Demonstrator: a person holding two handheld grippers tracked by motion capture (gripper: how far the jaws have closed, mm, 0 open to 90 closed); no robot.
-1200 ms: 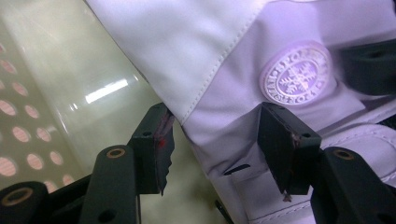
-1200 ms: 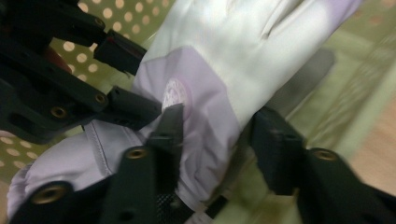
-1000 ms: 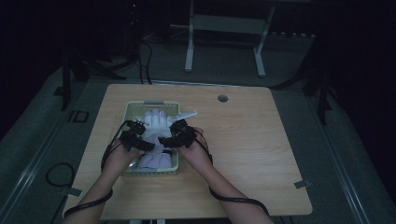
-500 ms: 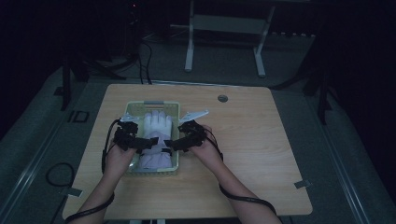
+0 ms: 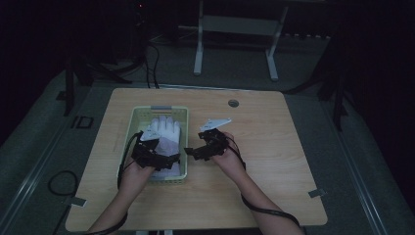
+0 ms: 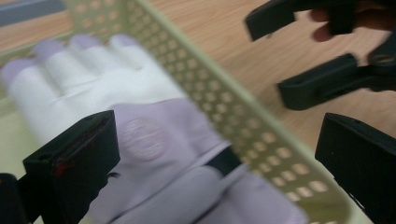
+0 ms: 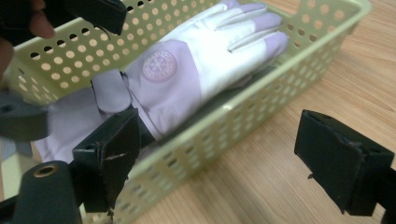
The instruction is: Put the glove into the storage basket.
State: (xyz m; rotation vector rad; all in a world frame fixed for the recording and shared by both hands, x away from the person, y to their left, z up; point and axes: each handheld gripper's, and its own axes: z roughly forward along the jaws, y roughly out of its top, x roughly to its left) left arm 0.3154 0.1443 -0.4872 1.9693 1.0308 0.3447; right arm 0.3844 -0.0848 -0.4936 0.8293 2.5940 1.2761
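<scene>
A white and lilac glove (image 5: 165, 133) (image 6: 140, 116) (image 7: 187, 65) lies flat in a pale green perforated basket (image 5: 183, 142) (image 6: 233, 107) (image 7: 261, 102) on the left of the wooden table. My left gripper (image 5: 164, 157) (image 6: 219, 158) hovers over the glove's cuff at the basket's near end. Its jaws have just been opening and now stand wide, with nothing pressed between them. My right gripper (image 5: 191, 152) (image 7: 224, 158) is just outside the basket's right wall, pointing at it. Its jaws have also just been opening and grip nothing.
The bare wooden table (image 5: 274, 161) stretches to the right and near side of the basket. A small grey cap (image 5: 233, 103) sits in the tabletop at the back. Beyond the table a metal stand (image 5: 235, 29) is on the dark floor.
Both hands have drawn apart from the middle of the basket. The right gripper moved out past the right wall; the left pulled back to the near end. The glove stays in the basket.
</scene>
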